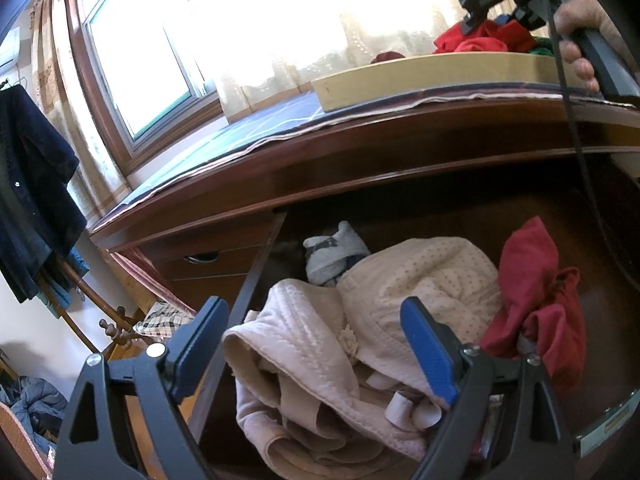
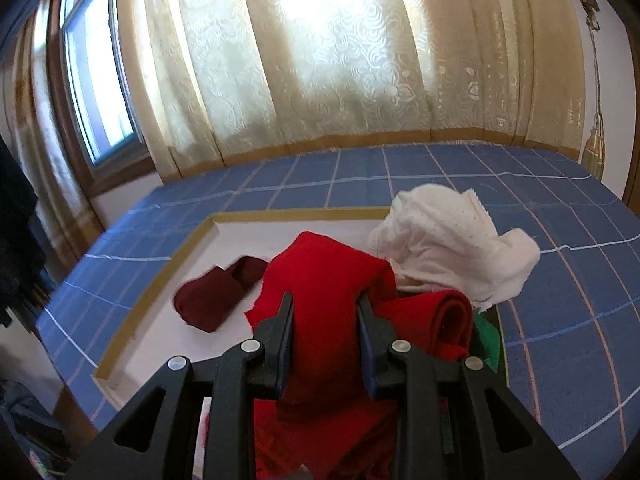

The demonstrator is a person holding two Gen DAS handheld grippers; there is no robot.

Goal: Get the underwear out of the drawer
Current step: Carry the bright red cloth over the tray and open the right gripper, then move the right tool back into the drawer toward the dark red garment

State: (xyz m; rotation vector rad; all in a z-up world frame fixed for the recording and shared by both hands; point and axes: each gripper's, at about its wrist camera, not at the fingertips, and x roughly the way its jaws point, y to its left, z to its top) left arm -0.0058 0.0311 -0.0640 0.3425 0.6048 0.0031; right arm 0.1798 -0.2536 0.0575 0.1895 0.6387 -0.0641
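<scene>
Right in front of my left gripper (image 1: 316,344) lies a pale pink quilted garment (image 1: 296,360), bunched up in the open drawer (image 1: 256,276). The left gripper's two fingers stand wide apart with nothing between them, so it holds nothing. One finger hangs over the drawer's left wall, the other over the pink garment. Just behind the pink garment is a cream dotted garment (image 1: 432,280), and a red garment (image 1: 536,300) lies beside it, near the drawer's right side. A small grey sock bundle (image 1: 332,256) sits at the back of the drawer.

My right gripper (image 2: 324,340) is pinched on a bright red cloth (image 2: 320,280), which fills the gap between its fingers. It hangs over a shallow tray (image 2: 160,280) on the worktop (image 2: 560,320).

Only the right view shows the inside of the tray: a dark red sock (image 2: 216,296) lies left of the red cloth, a white cloth (image 2: 448,240) lies on the tray's far right edge, and a bit of green cloth (image 2: 490,340) peeks out beside it. Only the left view shows the drawer, and the hand (image 1: 580,36) holding the right gripper above the tray.

The tray floor left of the dark red sock is bare. The worktop around the tray has a blue checked cover.
</scene>
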